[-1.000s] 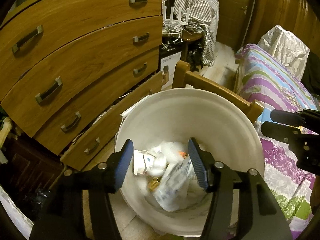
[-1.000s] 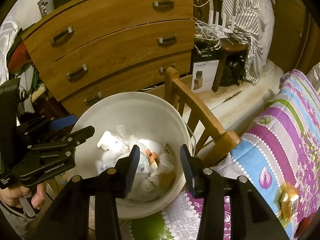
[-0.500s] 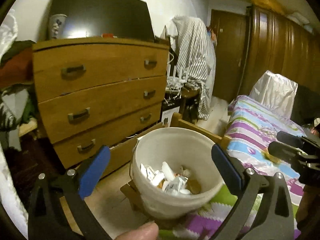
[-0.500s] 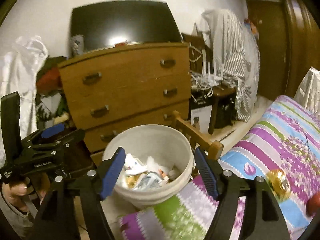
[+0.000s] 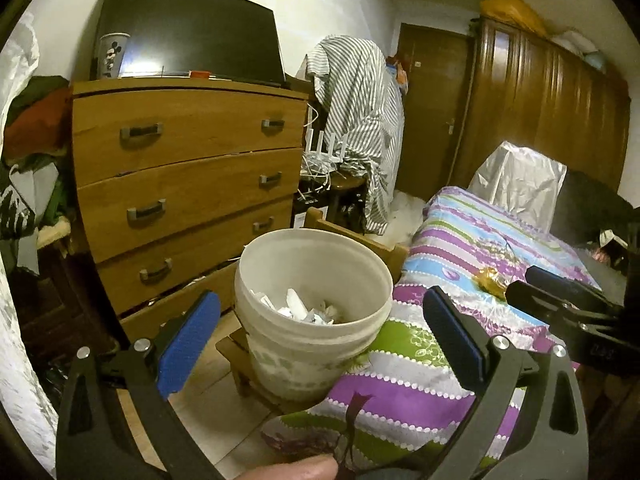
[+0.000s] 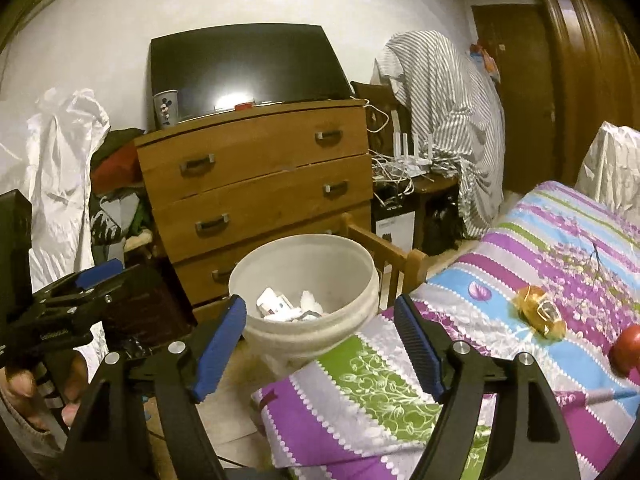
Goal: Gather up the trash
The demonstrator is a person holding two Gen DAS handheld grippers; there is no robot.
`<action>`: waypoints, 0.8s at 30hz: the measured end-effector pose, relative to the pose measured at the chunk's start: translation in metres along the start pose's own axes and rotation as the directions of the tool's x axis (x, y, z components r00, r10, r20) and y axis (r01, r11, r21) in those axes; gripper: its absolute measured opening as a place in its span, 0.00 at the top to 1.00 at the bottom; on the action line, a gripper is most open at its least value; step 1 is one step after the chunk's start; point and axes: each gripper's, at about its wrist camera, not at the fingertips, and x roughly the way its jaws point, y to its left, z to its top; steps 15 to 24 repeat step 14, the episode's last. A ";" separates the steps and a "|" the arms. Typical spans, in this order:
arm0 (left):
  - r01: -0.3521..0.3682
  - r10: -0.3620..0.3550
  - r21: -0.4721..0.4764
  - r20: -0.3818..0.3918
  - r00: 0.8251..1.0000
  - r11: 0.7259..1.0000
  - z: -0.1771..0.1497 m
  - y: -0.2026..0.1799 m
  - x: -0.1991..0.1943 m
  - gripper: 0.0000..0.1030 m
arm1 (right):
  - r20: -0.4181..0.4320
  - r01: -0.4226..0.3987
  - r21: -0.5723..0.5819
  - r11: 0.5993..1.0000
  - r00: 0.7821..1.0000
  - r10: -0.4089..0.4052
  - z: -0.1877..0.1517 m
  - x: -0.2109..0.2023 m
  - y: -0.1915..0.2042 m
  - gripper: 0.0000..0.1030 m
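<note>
A white bucket (image 5: 312, 344) (image 6: 304, 340) stands on a low wooden chair beside the bed, with white paper scraps (image 5: 296, 308) (image 6: 280, 306) in it. My left gripper (image 5: 320, 308) is held back from the bucket, its jaws wide open and empty. My right gripper (image 6: 320, 304) is also back from the bucket. Its jaws are opening and nothing is between them. A crumpled yellow wrapper (image 5: 490, 280) (image 6: 540, 312) lies on the striped bedspread (image 5: 460, 240) (image 6: 540, 240), to the right of both grippers. A red round thing (image 6: 626, 350) lies near it at the right edge.
A wooden dresser (image 5: 180, 168) (image 6: 256, 184) with a TV on top stands behind the bucket. A striped cloth (image 5: 360, 120) hangs over furniture beside it. A dark wardrobe (image 5: 540, 120) lines the right wall. Clothes pile up on the left.
Both grippers have pulled back and up from just over the bucket, and both have tilted up towards the room. Their jaws have spread much wider.
</note>
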 end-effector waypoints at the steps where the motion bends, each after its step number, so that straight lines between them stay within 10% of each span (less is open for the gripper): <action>1: 0.000 0.000 0.004 -0.001 1.000 1.000 0.000 -0.001 0.000 0.05 | 0.001 0.000 -0.002 1.000 1.000 0.000 -0.001 -0.002 0.000 0.25; 24: -0.044 0.044 0.015 -0.027 0.999 0.999 -0.004 -0.002 0.003 0.05 | 0.004 0.002 -0.004 1.000 1.000 -0.002 0.008 0.003 0.003 0.21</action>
